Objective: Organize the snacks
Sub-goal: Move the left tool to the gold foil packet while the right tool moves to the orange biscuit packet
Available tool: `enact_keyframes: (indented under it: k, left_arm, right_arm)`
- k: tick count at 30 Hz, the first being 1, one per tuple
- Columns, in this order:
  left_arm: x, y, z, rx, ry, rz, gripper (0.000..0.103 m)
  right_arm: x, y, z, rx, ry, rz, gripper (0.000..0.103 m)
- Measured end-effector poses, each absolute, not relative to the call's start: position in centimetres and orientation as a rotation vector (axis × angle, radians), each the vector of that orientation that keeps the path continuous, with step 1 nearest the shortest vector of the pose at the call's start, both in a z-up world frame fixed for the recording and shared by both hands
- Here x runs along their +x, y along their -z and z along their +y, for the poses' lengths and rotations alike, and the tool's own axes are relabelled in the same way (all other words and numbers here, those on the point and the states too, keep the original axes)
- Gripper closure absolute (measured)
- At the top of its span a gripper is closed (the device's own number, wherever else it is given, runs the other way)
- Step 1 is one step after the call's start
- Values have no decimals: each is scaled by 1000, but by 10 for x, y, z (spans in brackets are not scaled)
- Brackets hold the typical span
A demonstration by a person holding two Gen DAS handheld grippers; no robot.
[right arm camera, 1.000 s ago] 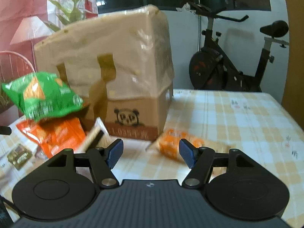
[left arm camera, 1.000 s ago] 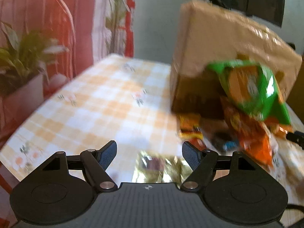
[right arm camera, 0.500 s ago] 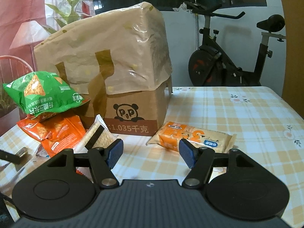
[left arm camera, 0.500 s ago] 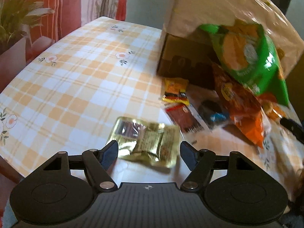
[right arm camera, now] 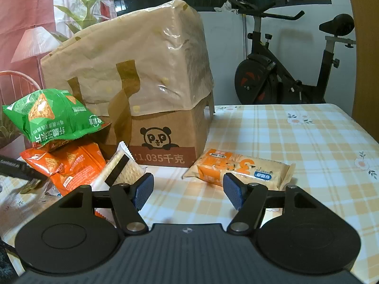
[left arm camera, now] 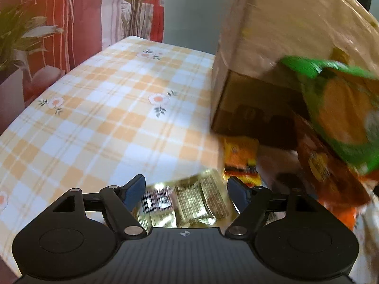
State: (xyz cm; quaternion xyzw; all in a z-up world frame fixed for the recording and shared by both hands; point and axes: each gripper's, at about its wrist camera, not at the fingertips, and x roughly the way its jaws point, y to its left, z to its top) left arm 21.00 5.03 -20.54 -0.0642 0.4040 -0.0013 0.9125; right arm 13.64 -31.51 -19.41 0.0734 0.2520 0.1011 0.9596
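Left tool (left arm camera: 186,193), jaws just reopened, straddles gold packet (left arm camera: 189,203) untouched

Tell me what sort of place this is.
Probably a room at home: a table with a checked floral tablecloth, an exercise bike by the wall, and houseplants near curtains.

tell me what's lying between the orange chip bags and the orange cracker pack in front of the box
In the right wrist view, a white cracker packet with a black stripe lies there, leaning by the orange chip bags; bare tablecloth reaches the cracker pack.

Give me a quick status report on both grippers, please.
Left gripper open over gold packet, jaws just widening. Right gripper open, empty, facing biscuit pack. Nothing blocking.
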Motion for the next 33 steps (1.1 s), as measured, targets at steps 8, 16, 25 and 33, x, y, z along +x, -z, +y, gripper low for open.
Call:
enact_keyframes:
  k: [8, 16, 25, 33]
  left_arm:
    - [197, 186, 81, -437, 13, 865, 26]
    - [173, 185, 67, -517, 81, 932, 26]
    - [190, 201, 73, -449, -26, 929, 26]
    - [209, 203, 69, -349, -11, 902, 26]
  right_arm:
    - [137, 195, -316, 159, -207, 512, 35]
    - [138, 195, -316, 164, -207, 510, 35]
    - [136, 195, -316, 168, -208, 505, 35]
    - [137, 196, -317, 169, -208, 513, 35]
